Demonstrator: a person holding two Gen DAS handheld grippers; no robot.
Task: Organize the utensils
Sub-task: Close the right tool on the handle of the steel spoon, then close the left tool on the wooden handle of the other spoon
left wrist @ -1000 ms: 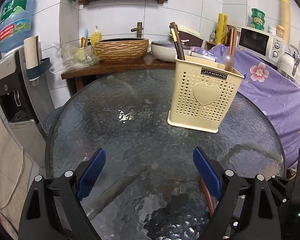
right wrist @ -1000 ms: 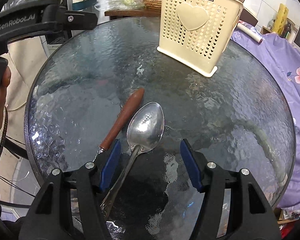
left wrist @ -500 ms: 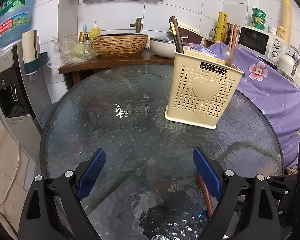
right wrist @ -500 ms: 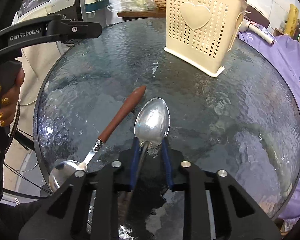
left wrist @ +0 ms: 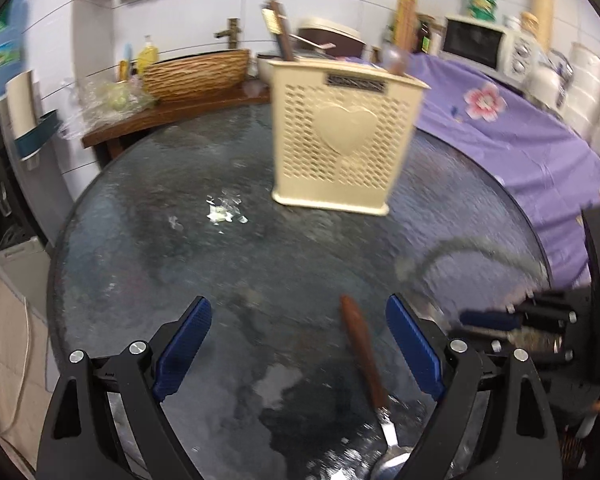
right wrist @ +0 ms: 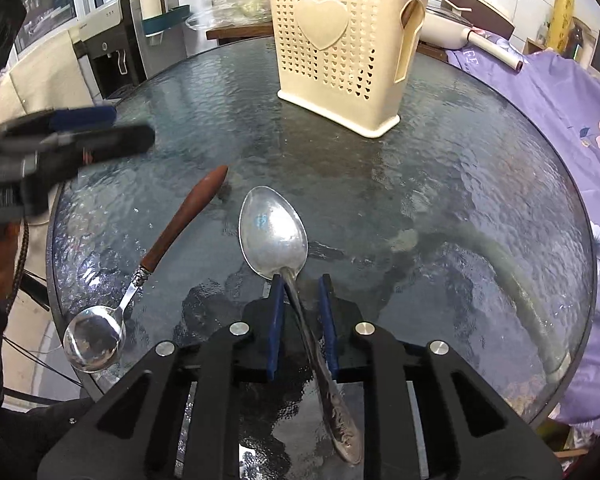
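My right gripper [right wrist: 300, 280] is shut on the neck of a silver spoon [right wrist: 272, 236], whose bowl points toward the cream perforated holder [right wrist: 340, 40]. The spoon's ornate handle runs back between the pads. A spoon with a brown wooden handle [right wrist: 180, 224] lies on the round glass table [right wrist: 460, 160] to its left. In the left wrist view, that handle [left wrist: 362, 352] lies between the wide-open fingers of my left gripper [left wrist: 298, 320], nearer the right pad, which does not touch it. The holder [left wrist: 340, 136] stands beyond, with utensils upright in it.
The right gripper [left wrist: 488, 326] shows at the right edge of the blurred left wrist view, and the left gripper [right wrist: 100, 128] crosses the left side of the right wrist view. A purple flowered cloth [right wrist: 560, 92] lies to the right. A wooden shelf with a basin [left wrist: 196, 74] stands behind.
My right gripper has closed on the silver spoon's neck. My left gripper has moved over and lowered, so the wooden-handled spoon now lies between its open fingers.
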